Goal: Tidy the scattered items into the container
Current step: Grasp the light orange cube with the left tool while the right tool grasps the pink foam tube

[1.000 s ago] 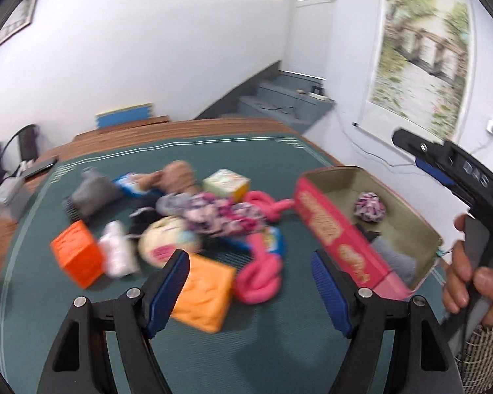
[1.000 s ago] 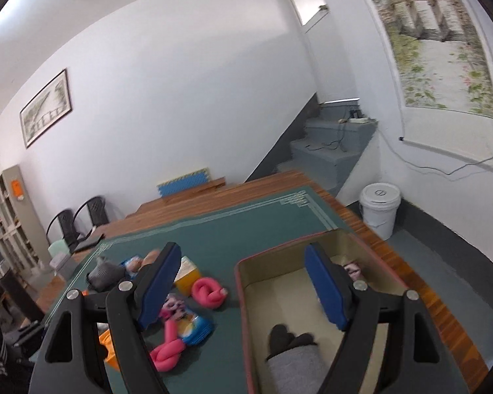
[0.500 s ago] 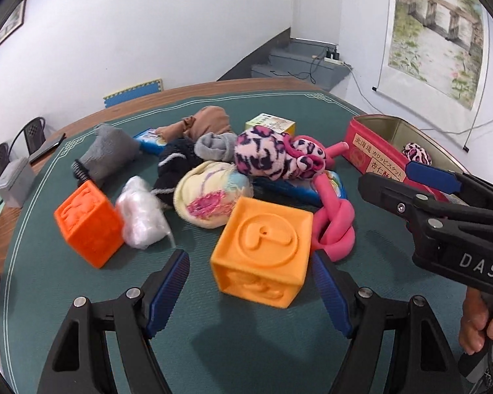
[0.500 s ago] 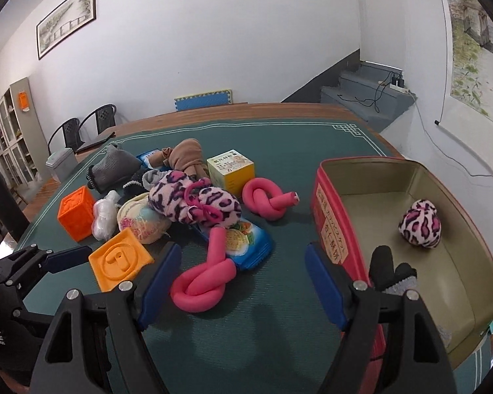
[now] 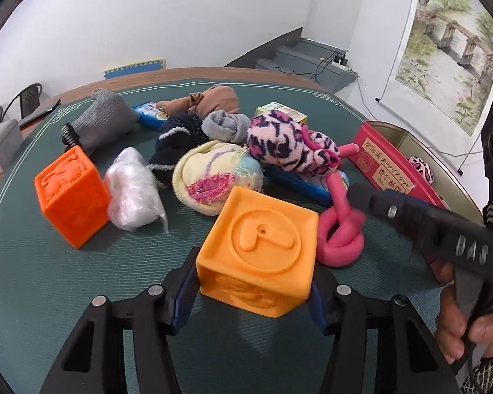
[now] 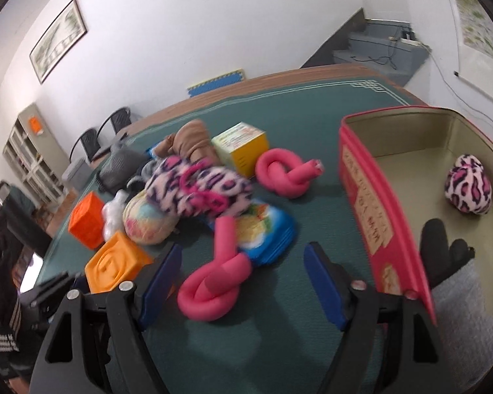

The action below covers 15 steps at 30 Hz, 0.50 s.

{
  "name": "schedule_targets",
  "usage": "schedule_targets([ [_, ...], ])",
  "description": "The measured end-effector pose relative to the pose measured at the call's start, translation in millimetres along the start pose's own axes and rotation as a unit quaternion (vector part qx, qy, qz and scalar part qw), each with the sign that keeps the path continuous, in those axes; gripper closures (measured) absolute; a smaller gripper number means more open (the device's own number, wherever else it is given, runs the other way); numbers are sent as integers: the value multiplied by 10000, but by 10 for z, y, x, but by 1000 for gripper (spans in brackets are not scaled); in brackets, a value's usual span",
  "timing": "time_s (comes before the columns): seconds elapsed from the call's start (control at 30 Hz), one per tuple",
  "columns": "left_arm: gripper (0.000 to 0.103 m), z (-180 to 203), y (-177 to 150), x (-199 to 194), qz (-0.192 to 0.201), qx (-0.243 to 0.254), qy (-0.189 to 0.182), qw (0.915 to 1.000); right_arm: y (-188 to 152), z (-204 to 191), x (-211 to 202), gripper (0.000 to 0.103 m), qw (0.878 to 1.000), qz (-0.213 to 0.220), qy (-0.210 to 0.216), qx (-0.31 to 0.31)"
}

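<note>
Left gripper [image 5: 253, 290]: jaws closing, blue pads on both side faces of the yellow-orange cube [image 5: 258, 256], so it is grasping the cube. Cube is soft-looking, embossed with a circle and a raised shape on top, relief on the front face, sitting on the green mat [image 5: 49, 295] at the near edge of the pile.

Right gripper [image 6: 243, 287]: jaws closing but pads not touching anything yet. The near pink foam knot [image 6: 213, 282] lies between them, nearer the left pad. Knot is a bright pink tube tied in a loop, one free end pointing away up the mat, resting against a blue snack packet [image 6: 266, 233].

Just beyond the cube, left wrist view: a darker orange cube [image 5: 70, 193] to the left, a clear plastic bundle [image 5: 133, 193] beside it, a pale yellow balled sock [image 5: 213, 177] with pink stitching, then a pink leopard-print fleece piece [image 5: 286, 142] on top of the packet.

Further back: grey sock roll [image 5: 225, 124], dark navy knit [image 5: 177, 138], grey knit pouch [image 5: 105, 121], brown cloth [image 5: 210, 101], small yellow carton [image 6: 241, 142], second pink knot [image 6: 284, 175].

Container: red tin [image 6: 371, 203], open, right side of mat, well apart from the cube. Inside it: a leopard-print ball [image 6: 468, 185] at the far end and a grey-and-black sock [image 6: 457, 295] at the near end.
</note>
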<state>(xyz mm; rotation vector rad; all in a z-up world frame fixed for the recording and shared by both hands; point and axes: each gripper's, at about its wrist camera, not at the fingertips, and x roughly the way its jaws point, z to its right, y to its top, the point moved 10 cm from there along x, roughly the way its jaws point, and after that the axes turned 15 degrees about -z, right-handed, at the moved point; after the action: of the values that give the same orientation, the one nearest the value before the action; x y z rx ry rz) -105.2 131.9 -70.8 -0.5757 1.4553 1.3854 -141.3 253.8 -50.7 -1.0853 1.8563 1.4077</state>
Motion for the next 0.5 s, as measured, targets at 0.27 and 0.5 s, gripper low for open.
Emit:
schedule_targets([
  [0.27, 45, -198, -12, -63, 34, -315, 208, 9993, 23, 129, 26, 26, 9973, -1, -737, -77],
  [0.5, 45, -200, -9, -195, 256, -231, 405, 9986, -201, -225, 149, 33, 9949, -332, -663, -688],
])
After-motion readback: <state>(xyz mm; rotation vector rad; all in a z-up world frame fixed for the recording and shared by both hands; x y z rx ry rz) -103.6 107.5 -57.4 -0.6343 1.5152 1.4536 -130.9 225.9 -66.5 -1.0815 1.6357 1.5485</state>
